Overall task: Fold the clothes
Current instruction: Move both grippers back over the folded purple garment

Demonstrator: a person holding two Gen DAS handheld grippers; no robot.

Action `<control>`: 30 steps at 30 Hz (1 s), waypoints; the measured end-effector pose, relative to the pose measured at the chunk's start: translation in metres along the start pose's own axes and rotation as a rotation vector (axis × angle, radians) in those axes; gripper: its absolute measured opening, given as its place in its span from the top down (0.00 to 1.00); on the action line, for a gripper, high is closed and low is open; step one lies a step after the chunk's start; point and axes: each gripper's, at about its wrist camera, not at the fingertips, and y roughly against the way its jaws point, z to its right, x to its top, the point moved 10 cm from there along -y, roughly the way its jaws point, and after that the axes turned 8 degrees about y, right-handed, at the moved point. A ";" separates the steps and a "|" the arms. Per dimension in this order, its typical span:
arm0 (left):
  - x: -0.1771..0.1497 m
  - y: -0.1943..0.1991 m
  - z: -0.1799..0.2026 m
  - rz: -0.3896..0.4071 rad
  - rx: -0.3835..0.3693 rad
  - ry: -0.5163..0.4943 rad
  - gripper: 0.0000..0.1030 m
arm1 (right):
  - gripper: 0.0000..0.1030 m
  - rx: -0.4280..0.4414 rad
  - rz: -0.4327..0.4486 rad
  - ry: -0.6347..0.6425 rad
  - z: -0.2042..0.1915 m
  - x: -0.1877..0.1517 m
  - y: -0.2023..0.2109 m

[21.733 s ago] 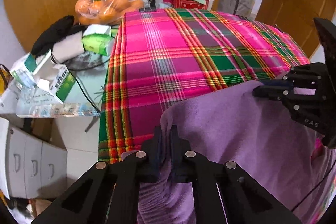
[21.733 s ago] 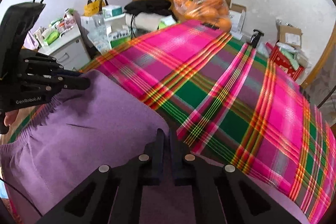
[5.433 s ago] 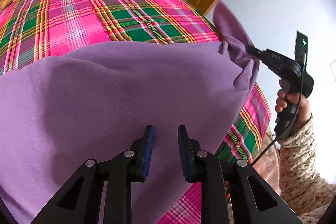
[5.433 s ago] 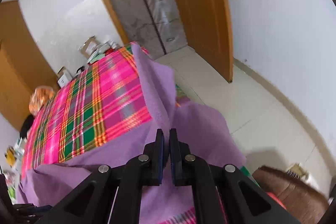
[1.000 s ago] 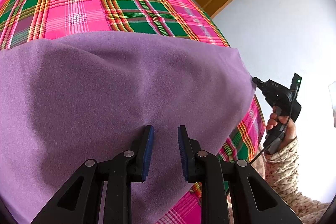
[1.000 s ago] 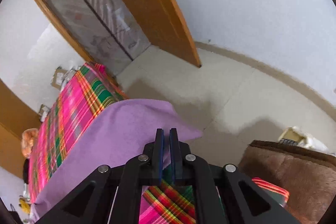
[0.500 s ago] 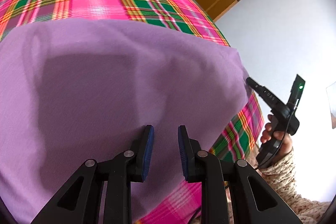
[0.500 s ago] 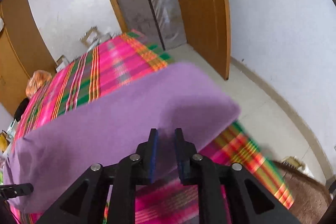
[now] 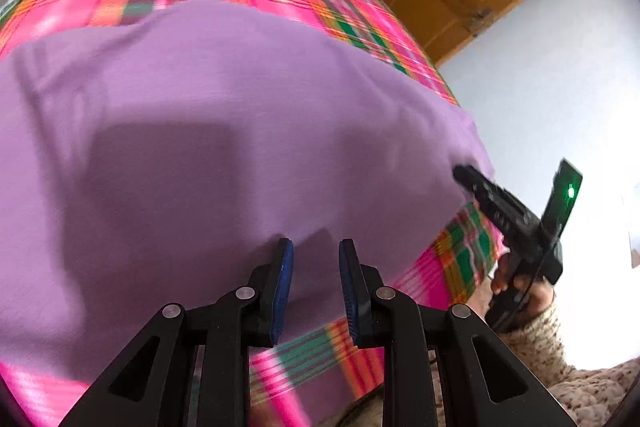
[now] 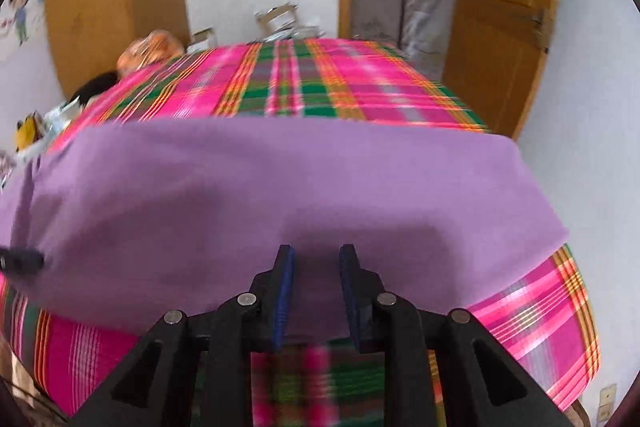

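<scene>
Two tools hover over the purple garment [image 10: 280, 195] spread flat on the plaid-covered desk [image 10: 320, 87]: the left tool [image 9: 314, 255] is parted and empty, and the right tool [image 10: 316, 259] is opening, gripping nothing.

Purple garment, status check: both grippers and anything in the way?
Left gripper open, empty. Right gripper jaws opening, nothing between them. Purple garment flat on plaid cloth. Nothing in the way.

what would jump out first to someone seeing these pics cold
The big purple garment spread flat across the near part of the table, filling most of both views. Under it the loud pink, green and orange plaid cloth runs to the far edge. Both black tools, left and right, hover over its near edge, gripping nothing.
</scene>
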 end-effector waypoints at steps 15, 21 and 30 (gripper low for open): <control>0.030 0.095 -0.134 0.250 0.174 0.316 0.75 | 0.72 0.228 -0.013 0.177 -0.117 0.019 0.002; 0.027 0.110 -0.160 0.281 0.159 0.379 0.76 | 0.72 0.357 -0.027 0.276 -0.169 0.017 0.011; 0.042 0.147 -0.174 0.365 0.134 0.431 0.72 | 0.72 0.425 -0.008 0.359 -0.220 0.033 0.009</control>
